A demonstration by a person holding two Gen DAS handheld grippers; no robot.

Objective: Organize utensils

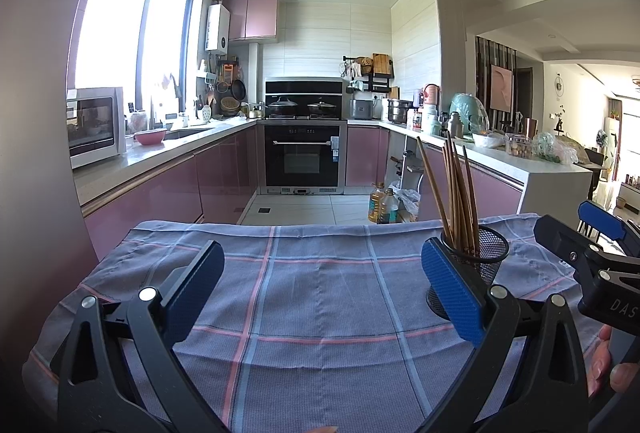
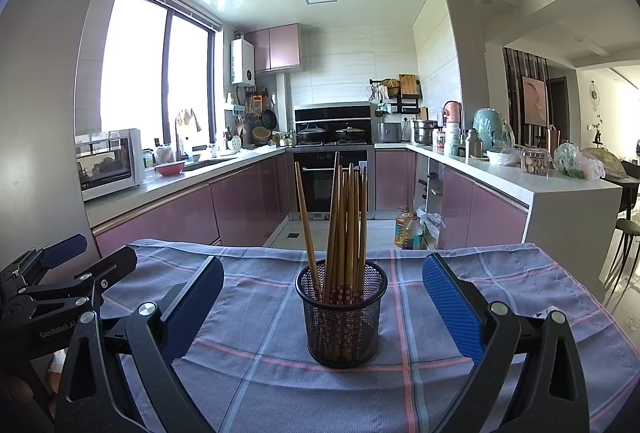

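1. A black mesh cup point(image 2: 341, 317) stands upright in the middle of the right wrist view, on a blue checked cloth point(image 2: 256, 385)
2. Brown chopsticks point(image 2: 344, 229) stand inside the cup
3. The right gripper point(image 2: 323, 307) has its fingers spread wide, one each side of the cup, not touching it
4. The left gripper point(image 1: 323, 289) is spread wide too, holding nothing

A checked cloth point(image 2: 440, 317) carries the mesh holder point(image 2: 341, 317), seemingly alone.

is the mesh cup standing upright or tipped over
Upright: the mesh cup sits flat on the checked cloth, with chopsticks standing in it.
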